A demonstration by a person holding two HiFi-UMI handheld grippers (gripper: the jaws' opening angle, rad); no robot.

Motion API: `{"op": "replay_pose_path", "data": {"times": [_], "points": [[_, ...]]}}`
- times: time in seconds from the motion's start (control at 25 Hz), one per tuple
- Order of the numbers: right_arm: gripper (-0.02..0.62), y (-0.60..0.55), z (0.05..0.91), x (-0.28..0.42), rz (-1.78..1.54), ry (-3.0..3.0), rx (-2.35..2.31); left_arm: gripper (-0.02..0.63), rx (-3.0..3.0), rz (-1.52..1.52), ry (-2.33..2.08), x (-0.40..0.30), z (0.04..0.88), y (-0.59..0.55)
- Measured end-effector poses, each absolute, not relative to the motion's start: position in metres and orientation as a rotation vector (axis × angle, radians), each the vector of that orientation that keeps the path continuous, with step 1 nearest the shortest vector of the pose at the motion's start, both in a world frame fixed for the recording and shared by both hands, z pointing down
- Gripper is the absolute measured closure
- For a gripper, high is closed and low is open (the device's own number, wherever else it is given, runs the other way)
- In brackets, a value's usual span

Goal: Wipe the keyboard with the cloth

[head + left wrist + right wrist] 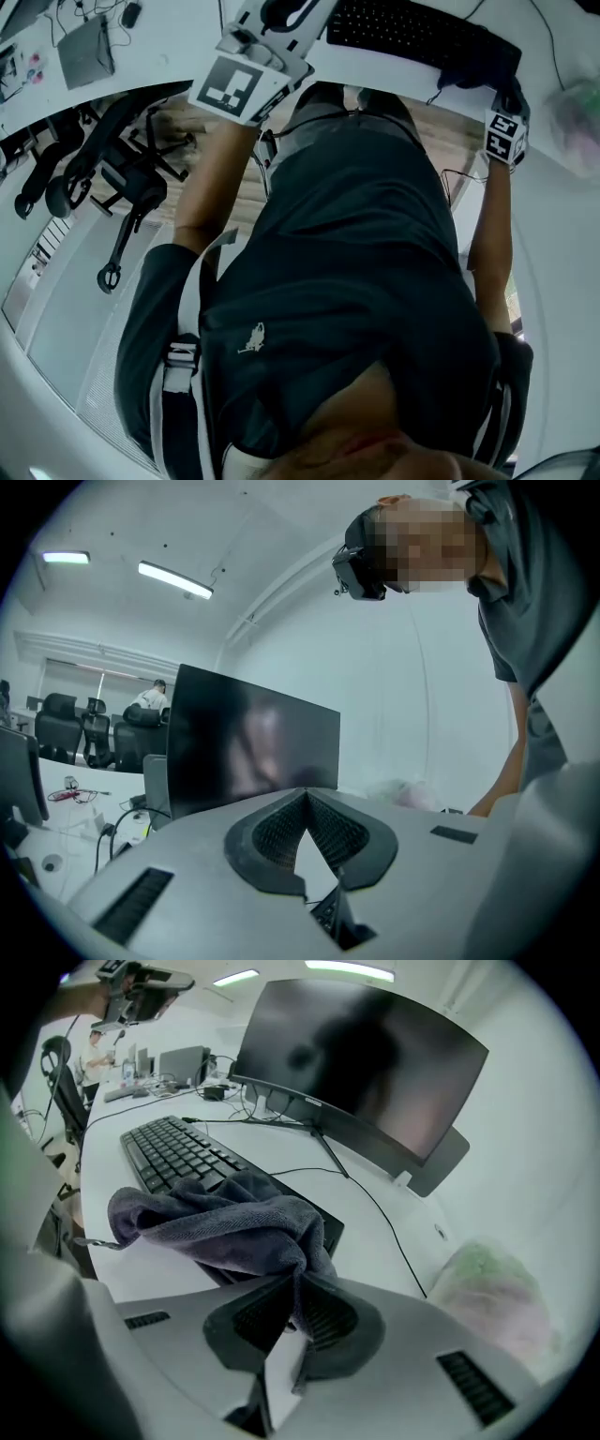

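Right gripper (298,1283): clamped on the cloth (225,1222).
Keyboard (178,1152): at 11 o'clock, laid 10 to 4.
Left gripper (305,794): closed, empty.

One flat black keyboard (173,1152) is lying in view. One crumpled dark grey cloth (234,1218) is bunching at its right end, one curved black monitor (366,1063) is standing behind it, and one pale crumpled bag (492,1288) is sitting to its right. Two grippers are showing: the left gripper (305,794) and the right gripper (298,1288).

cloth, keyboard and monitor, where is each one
cloth (225,1222), right gripper view, on the bunched grey folds.
keyboard (173,1152), right gripper view, on the middle key rows.
monitor (366,1063), right gripper view, on the dark screen's centre.
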State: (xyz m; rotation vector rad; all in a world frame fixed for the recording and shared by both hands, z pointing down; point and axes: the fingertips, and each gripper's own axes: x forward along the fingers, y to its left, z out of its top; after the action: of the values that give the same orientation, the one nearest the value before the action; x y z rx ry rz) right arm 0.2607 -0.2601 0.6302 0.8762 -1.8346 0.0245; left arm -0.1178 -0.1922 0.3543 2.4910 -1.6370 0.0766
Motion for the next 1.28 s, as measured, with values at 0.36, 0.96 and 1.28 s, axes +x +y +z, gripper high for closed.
{"op": "replay_pose_path", "data": {"times": [0.36,0.96,1.28], "points": [[0.565,-0.301,0.529,0.222,0.262,-2.132,1.042,0.603,2.537,-0.014,-1.748,-0.134,0.296,-0.187],[0.568,-0.264,0.225,0.058,0.261,-3.061,0.78,0.603,2.61,-0.125,-1.808,-0.154,0.233,-0.157],[0.568,-0.249,0.192,0.05,0.286,-3.102,0.83,0.603,2.677,-0.161,-1.716,-0.155,0.219,-0.158]]}}
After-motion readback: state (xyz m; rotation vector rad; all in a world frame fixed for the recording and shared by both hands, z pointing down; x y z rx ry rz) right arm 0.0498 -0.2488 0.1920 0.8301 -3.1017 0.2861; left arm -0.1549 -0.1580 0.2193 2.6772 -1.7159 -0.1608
